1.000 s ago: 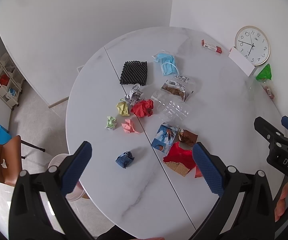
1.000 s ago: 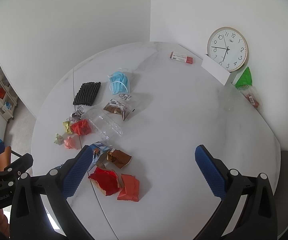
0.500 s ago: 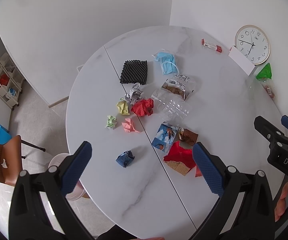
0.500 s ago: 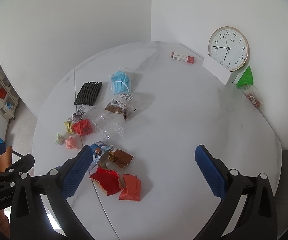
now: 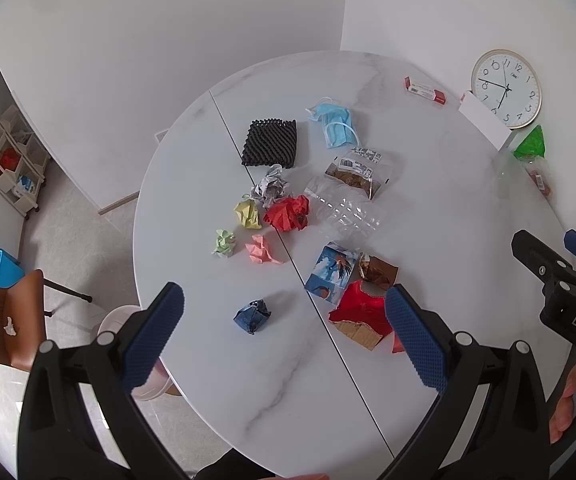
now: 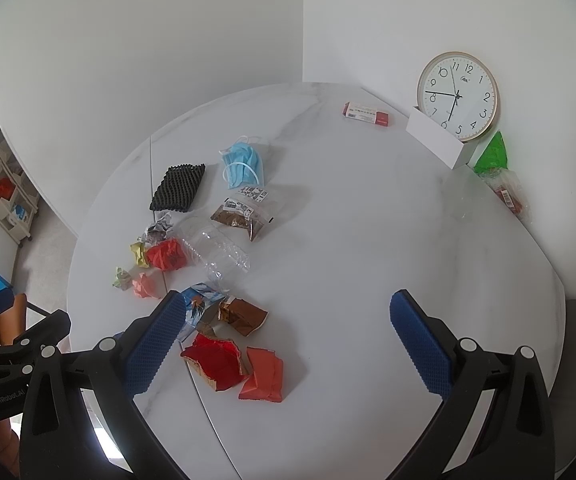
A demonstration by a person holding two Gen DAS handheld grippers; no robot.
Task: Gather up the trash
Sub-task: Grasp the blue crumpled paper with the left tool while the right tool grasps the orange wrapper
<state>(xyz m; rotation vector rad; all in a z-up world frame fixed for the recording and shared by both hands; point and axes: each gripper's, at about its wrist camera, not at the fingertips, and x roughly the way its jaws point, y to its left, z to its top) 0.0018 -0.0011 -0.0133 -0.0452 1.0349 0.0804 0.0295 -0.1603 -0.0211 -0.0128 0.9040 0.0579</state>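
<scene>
Trash is scattered on a round white marble table (image 5: 427,216): a dark blue paper ball (image 5: 252,315), pink (image 5: 261,249), green (image 5: 224,242), yellow (image 5: 248,212) and red (image 5: 288,213) paper balls, a blue face mask (image 5: 333,126), black foam mesh (image 5: 270,143), a clear plastic bottle (image 5: 347,212), a torn red carton (image 6: 216,366) and a brown wrapper (image 6: 244,315). My left gripper (image 5: 284,336) is open and empty, held above the near table edge. My right gripper (image 6: 288,344) is open and empty, above the table to the right of the red carton.
A wall clock (image 6: 457,96) leans behind a white box (image 6: 437,142) at the back right, with a green bag (image 6: 491,156) beside it. A red-and-white packet (image 6: 367,114) lies at the back. A white bin (image 5: 128,328) and a brown chair (image 5: 4,320) stand left of the table.
Both grippers have barely moved; the right wrist view has shifted slightly. Nothing on the table has moved.
</scene>
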